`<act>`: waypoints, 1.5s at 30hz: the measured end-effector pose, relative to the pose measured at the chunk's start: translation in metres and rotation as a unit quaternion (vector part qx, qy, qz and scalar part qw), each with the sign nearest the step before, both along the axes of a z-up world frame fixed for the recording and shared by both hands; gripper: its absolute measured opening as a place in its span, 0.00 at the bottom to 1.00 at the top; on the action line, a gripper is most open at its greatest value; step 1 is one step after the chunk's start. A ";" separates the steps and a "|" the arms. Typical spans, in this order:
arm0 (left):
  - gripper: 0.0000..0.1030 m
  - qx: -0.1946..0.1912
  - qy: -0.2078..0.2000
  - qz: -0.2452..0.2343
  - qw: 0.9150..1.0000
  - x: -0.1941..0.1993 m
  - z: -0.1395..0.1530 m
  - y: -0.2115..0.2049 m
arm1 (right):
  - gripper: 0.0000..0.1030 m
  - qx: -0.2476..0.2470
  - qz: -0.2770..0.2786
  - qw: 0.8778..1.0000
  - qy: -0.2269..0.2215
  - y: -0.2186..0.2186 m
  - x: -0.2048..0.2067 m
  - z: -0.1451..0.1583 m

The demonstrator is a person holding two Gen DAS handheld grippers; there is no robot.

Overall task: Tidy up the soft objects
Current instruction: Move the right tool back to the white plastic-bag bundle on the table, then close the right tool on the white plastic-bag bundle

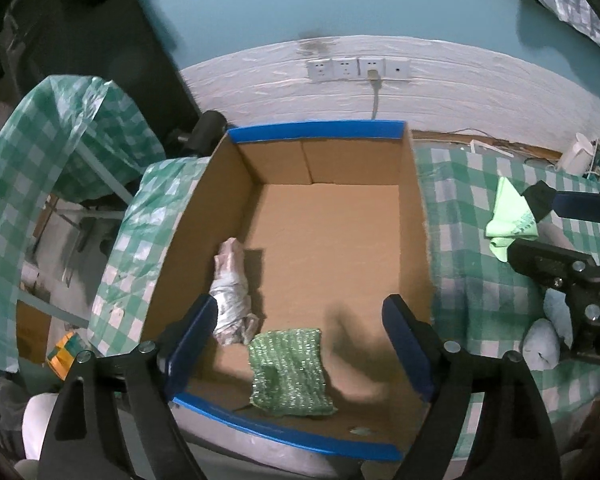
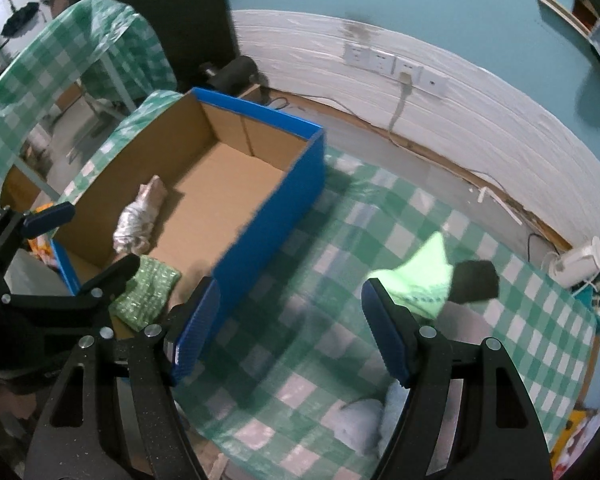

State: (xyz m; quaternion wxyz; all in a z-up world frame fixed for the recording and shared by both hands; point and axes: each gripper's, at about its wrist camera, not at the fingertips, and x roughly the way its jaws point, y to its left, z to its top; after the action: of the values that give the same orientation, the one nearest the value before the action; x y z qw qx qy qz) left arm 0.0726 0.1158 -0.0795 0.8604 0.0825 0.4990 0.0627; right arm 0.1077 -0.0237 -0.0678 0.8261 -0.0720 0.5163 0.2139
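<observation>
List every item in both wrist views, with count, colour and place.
cardboard box: one, brown with blue rim tape, on the table
green scouring pad: one, glittery green, near end of the box floor
rolled plastic bag: one, whitish, against the box's left wall
light green cloth: one, on the tablecloth right of the box
black pad: one, beside the light green cloth
pale blue soft item: one, near table edge
checked tablecloth: green and white, covers the table
wall sockets: four, white, on the wall
left gripper: blue pads, open over the box
right gripper: blue pads, open above the tablecloth
</observation>
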 end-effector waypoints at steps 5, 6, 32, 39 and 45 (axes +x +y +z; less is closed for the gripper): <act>0.83 0.003 0.002 -0.019 1.000 0.001 0.002 -0.019 | 0.72 -0.001 -0.020 1.000 0.005 -0.030 -0.001 -0.004; 0.83 0.003 0.002 -0.023 1.000 0.002 0.003 -0.023 | 0.72 -0.002 -0.026 1.000 0.006 -0.037 -0.002 -0.005; 0.83 0.013 0.058 -0.129 0.990 -0.002 -0.031 -0.137 | 0.74 -0.013 -0.102 0.994 0.048 -0.141 -0.033 -0.052; 0.83 0.029 0.085 -0.137 0.987 -0.006 -0.056 -0.144 | 0.74 -0.035 -0.087 0.993 0.071 -0.132 -0.040 -0.078; 0.83 0.035 0.095 -0.139 0.985 -0.005 -0.066 -0.146 | 0.74 -0.051 -0.084 0.992 0.085 -0.127 -0.039 -0.099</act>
State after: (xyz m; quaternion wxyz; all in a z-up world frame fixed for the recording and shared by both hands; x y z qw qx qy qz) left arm 0.0677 -0.0300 -0.1456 0.8061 0.1864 0.5596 -0.0481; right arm 0.0689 -0.1511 -0.1670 0.7896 -0.0522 0.5991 0.1222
